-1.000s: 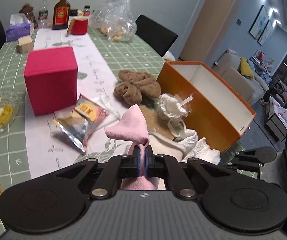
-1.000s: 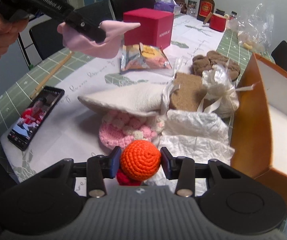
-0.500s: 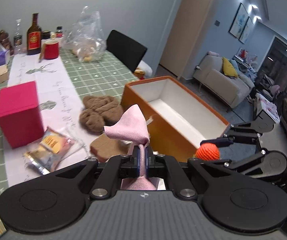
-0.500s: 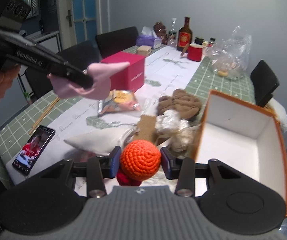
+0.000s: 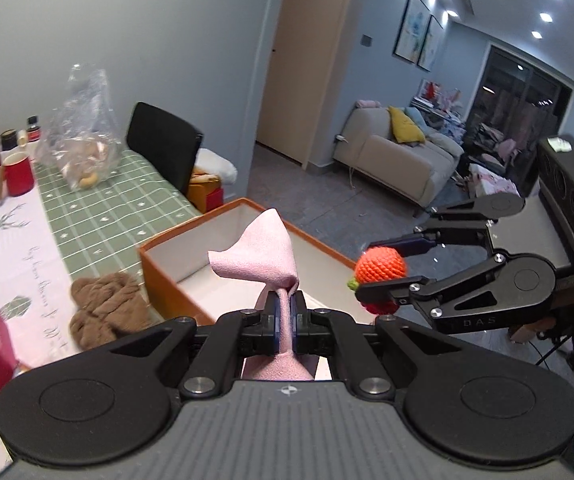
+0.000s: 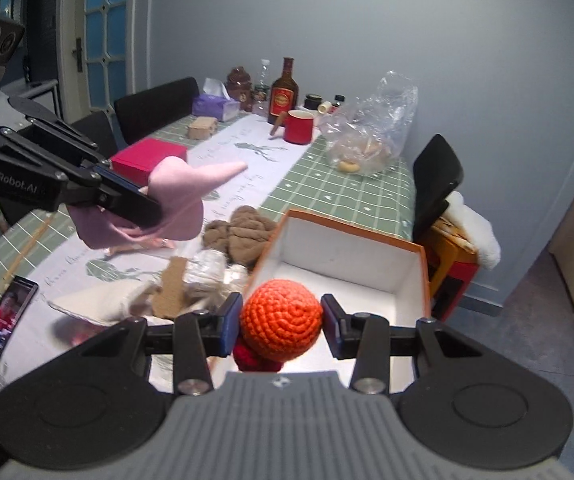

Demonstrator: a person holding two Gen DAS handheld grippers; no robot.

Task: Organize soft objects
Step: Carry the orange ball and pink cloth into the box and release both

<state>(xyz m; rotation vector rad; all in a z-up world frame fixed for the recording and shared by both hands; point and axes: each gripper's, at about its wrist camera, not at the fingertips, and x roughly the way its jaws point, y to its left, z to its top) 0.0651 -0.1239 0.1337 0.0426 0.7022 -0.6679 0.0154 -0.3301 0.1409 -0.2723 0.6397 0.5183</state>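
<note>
two tools loaded | left tool (image 5: 285,322) pinching soft pink cloth (image 5: 259,260) | right tool (image 6: 281,330) clamping orange crocheted ball (image 6: 281,326) | both above near end of open orange cardboard box (image 6: 426,280) | advice: lower inside walls, release low, one at a time

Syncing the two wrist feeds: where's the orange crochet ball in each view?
Left wrist: orange crochet ball right of centre, pinched in the right hand-held gripper, past the far rim of the orange box.
Right wrist: ball bottom centre, between that gripper's own fingers, in front of the box.
Shared landmark: the orange box.
</note>
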